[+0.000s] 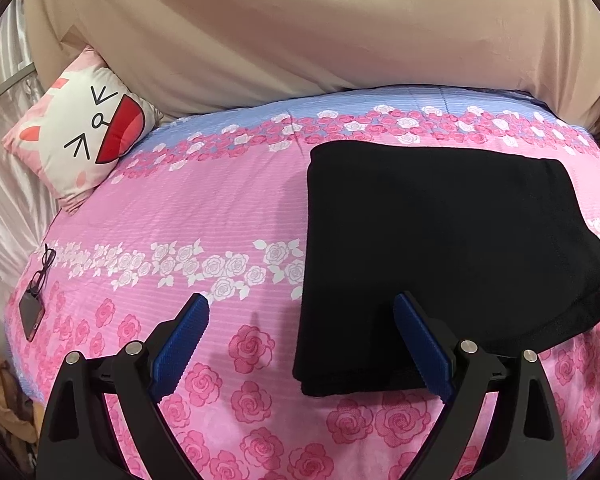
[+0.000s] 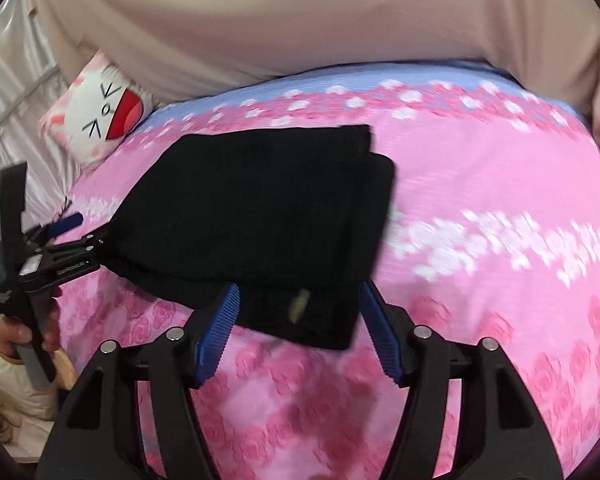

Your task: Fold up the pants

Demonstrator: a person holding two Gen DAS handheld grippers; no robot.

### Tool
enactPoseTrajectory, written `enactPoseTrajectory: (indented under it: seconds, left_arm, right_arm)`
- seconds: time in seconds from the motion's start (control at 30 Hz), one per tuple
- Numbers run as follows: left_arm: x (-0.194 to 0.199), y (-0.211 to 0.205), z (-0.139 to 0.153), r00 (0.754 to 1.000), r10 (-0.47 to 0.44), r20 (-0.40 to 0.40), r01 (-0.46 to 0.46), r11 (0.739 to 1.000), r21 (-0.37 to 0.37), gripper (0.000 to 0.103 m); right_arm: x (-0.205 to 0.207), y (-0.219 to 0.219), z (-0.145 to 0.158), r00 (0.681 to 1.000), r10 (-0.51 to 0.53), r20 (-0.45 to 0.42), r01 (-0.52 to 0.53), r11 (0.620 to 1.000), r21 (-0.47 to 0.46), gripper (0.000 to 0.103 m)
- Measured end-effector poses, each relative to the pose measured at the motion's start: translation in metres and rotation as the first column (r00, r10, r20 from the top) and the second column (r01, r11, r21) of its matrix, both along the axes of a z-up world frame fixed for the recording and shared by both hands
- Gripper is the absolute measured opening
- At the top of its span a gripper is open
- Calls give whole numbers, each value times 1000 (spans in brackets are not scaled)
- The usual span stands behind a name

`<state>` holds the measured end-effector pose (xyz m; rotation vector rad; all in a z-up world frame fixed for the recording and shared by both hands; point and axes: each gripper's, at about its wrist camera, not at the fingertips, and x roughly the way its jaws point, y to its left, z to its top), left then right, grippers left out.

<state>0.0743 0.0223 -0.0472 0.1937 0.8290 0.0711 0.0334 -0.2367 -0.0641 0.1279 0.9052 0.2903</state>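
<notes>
The black pants (image 1: 440,248) lie folded into a thick rectangle on the pink rose-print bed cover (image 1: 180,216). My left gripper (image 1: 300,300) is open; its right finger (image 1: 416,340) overlaps the pants' near left corner and its left finger sits over bare cover. In the right wrist view the pants (image 2: 260,208) fill the middle left. My right gripper (image 2: 300,286) is open with the near corner of the fold between its blue pads (image 2: 220,324), which do not squeeze it. A small beige cord tip (image 2: 300,304) shows on that corner. The left gripper (image 2: 86,234) meets the pants' left edge.
A cat-face cushion (image 1: 80,136) leans at the bed's back left. Glasses (image 1: 44,268) and a phone (image 1: 32,314) lie near the left edge. Beige fabric (image 1: 300,32) rises behind the bed. A hand (image 2: 16,336) holds the left gripper's handle.
</notes>
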Motion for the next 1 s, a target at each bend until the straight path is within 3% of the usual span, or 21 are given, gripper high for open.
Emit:
enactPoseTrajectory:
  seconds: [0.13, 0.2, 0.23, 0.27, 0.43, 0.53, 0.63, 0.67, 0.7, 0.73, 0.8, 0.87, 0.93, 1.0]
  left_arm:
    - [2, 2, -1, 1000, -1, -3, 1, 1000, -2, 92]
    - [3, 1, 0, 1000, -6, -2, 6, 1000, -6, 92]
    - [4, -2, 0, 1000, -12, -1, 12, 1000, -7, 92]
    - [4, -4, 0, 1000, -18, 0, 18, 1000, -7, 92]
    - [3, -13, 0, 999, -54, -3, 54, 998, -21, 92]
    - [4, -15, 0, 997, -75, -15, 74, 996, -47, 92]
    - [4, -5, 9, 992, -126, -15, 122, 980, -156, 93]
    - [6, 1, 13, 990, -139, -15, 133, 970, -202, 93]
    - [7, 6, 16, 990, -141, -12, 135, 965, -226, 93]
    - [8, 11, 19, 990, -139, -8, 133, 960, -245, 93]
    - [13, 25, 24, 991, -134, -6, 126, 951, -281, 93]
    - [20, 35, 23, 992, -129, -12, 120, 948, -296, 93]
    - [31, 44, 14, 994, -100, -40, 83, 951, -299, 93]
    - [42, 53, 1, 991, -102, -91, 64, 935, -349, 93]
  right_arm:
    - [7, 8, -16, 1000, 2, -27, -3, 999, -36, 55]
    - [6, 8, -19, 1000, 2, -22, -3, 999, -52, 32]
    - [4, 5, -17, 1000, -6, -15, 5, 999, -45, 26]
    - [2, 2, -13, 1000, -8, -12, 8, 1000, -28, 12]
    - [-7, 2, 2, 1000, -16, 9, 17, 996, -89, 0]
    - [0, -12, -17, 997, -51, -54, 44, 991, -123, 0]
    - [-7, -45, -9, 993, -103, -52, 109, 988, 109, 14]
    - [-8, -50, -6, 992, -117, -46, 122, 985, 124, 41]
    - [-10, -55, -2, 989, -145, -30, 148, 983, 107, 77]
    - [-11, -56, 1, 987, -160, -15, 161, 983, 87, 88]
    - [-10, -58, 6, 988, -153, -4, 152, 986, 70, 90]
    - [-7, -60, 5, 989, -145, -15, 146, 983, 113, 90]
    - [-1, -59, 0, 991, -129, -39, 134, 979, 152, 90]
    - [9, -51, -9, 990, -120, -73, 130, 978, 162, 90]
